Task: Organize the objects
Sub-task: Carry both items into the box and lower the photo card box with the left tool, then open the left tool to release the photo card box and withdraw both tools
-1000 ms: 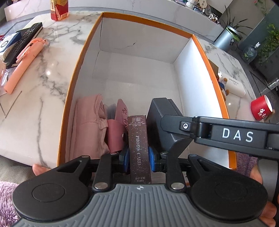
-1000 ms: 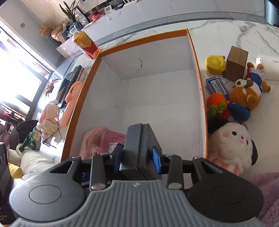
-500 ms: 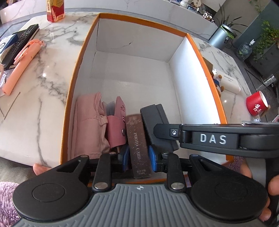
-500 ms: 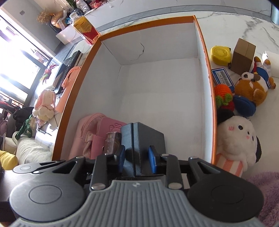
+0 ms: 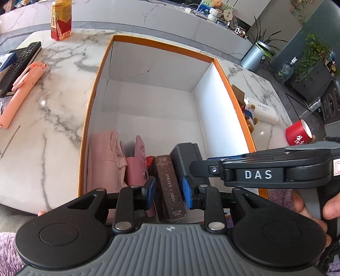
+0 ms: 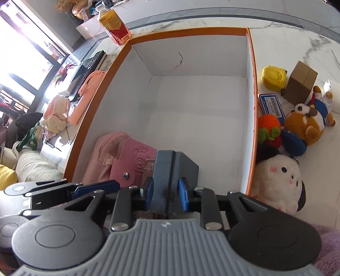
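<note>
A white marble table (image 5: 53, 110) with grey veining carries a large orange-rimmed box (image 5: 233, 102) with white inner walls, filling the middle of both views. In the left wrist view, the left tongs (image 5: 167, 190) stand apart on either side of a brown photo card box (image 5: 170, 186), their blue pads just beside it, with a visible gap at the left pad. That brown box stands in the box's near end, between a pink snap pouch (image 5: 136, 169) and a dark grey case (image 5: 187, 159). A folded pink cloth bag (image 5: 104, 161) lies against the box's left wall.

In the right wrist view, the right tongs (image 6: 165, 194) are clamped on the dark grey case (image 6: 170, 169) at the lower centre.

At the upper left of the left wrist view sit a drink carton (image 5: 61, 20), a black remote (image 5: 19, 63) and a peach pen-shaped holder (image 5: 21, 91). At the right of the right wrist view, beside the box, lie a white plush (image 6: 278, 180), a brown bear plush (image 6: 306, 125), a yellow tape measure (image 6: 274, 76) and a small cardboard box (image 6: 301, 82). A red cup (image 5: 297, 134) stands at the right edge of the left wrist view. Potted plants (image 5: 261, 48) and grey floor lie beyond the table; bright windows (image 6: 23, 55) fill the upper left of the right wrist view.
</note>
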{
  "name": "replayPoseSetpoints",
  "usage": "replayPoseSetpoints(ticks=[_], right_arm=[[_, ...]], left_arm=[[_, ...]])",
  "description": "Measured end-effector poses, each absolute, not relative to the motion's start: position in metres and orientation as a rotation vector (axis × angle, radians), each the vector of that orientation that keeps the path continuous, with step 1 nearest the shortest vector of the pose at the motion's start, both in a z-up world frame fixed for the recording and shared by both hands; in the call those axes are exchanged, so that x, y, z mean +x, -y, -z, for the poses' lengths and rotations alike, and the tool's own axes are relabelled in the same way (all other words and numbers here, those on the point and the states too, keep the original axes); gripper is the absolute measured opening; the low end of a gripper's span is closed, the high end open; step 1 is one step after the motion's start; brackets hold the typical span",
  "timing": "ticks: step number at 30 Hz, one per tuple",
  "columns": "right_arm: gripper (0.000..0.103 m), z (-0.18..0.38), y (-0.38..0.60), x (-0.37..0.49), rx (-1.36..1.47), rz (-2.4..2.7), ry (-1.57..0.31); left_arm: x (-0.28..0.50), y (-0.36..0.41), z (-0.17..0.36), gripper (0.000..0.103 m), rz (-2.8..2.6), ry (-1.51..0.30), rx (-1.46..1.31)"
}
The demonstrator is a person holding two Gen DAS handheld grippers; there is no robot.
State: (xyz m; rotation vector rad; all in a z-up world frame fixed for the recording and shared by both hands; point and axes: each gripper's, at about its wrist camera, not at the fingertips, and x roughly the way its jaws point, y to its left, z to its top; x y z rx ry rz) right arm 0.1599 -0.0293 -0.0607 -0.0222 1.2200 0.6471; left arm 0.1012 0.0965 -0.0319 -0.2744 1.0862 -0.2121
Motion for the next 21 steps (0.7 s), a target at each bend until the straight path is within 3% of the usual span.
replayPoseSetpoints(ticks=[7, 17, 21], right_arm=[[0.029, 0.039, 0.029, 0.168, -0.229, -0.734, -1.148], [0.029, 0.070, 0.000, 0.165, -0.979, -0.981, -0.993], [0.048, 0.092, -0.006, 0.161, -1.241, -1.169, -0.867]], left_arm=[[0.105, -0.106, 0.024, 0.032, 0.185, -1.045, -0.289], [0.116, -0.112, 0.022, 0.033, 0.174, -1.058, -0.257], [0.120, -0.114, 0.025, 0.033, 0.176, -1.070, -0.252]])
